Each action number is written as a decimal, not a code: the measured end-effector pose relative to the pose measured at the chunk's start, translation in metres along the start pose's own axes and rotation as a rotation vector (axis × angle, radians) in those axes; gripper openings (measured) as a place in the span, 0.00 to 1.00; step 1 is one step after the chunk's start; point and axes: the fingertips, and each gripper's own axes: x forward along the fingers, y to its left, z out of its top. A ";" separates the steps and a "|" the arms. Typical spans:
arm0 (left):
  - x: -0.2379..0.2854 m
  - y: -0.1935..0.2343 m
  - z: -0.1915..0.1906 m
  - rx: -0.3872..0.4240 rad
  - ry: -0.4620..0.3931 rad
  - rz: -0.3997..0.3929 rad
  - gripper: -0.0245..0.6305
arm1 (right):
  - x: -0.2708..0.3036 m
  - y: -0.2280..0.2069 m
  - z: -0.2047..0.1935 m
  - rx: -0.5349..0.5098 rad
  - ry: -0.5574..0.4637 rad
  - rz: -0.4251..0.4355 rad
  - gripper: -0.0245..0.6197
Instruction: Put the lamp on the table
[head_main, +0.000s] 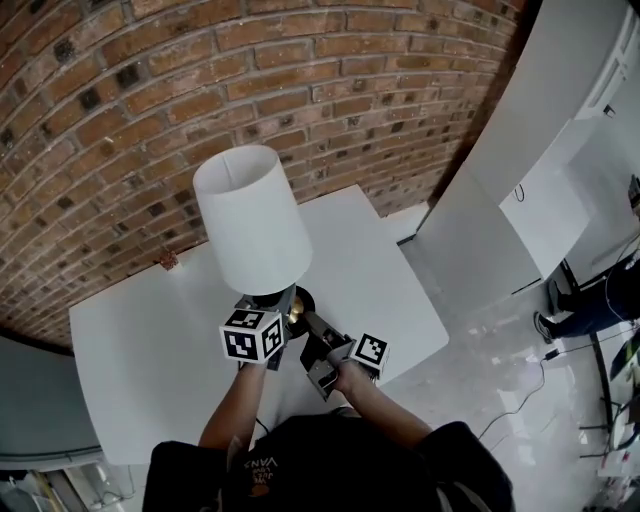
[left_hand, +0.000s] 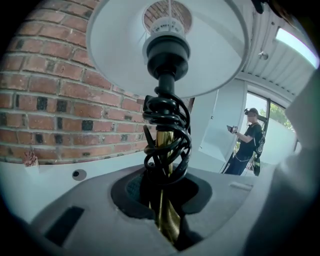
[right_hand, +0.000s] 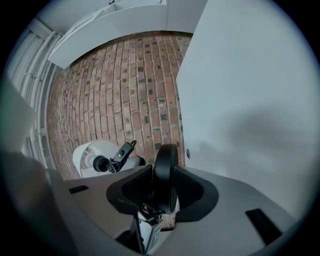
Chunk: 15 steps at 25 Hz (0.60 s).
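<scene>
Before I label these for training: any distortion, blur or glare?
Head view: sharp, evenly lit, but the brick wall bows. Left gripper view: dark corners, lamp stem soft, window glaring. Right gripper view: round black border, lamp base in shadow.

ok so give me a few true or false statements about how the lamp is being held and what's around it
1. The left gripper is closed on the brass lamp stem. True.
2. The shade is black. False: the lampshade is white.
3. The round black lamp base sits between the jaws of the right gripper. True.
4. The cord hangs straight down, uncoiled. False: the black cord is coiled around the stem.
5. The wall behind is plain white plaster. False: it is a brick wall.
</scene>
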 end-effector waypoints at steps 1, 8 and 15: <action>0.005 0.003 -0.001 -0.008 0.003 0.009 0.15 | 0.001 -0.002 0.007 -0.013 0.006 -0.012 0.23; 0.039 0.027 -0.009 -0.028 0.021 0.065 0.15 | 0.002 -0.012 0.050 -0.099 0.018 -0.059 0.23; 0.074 0.062 -0.017 -0.032 0.026 0.101 0.15 | 0.001 -0.017 0.075 -0.212 0.033 -0.091 0.21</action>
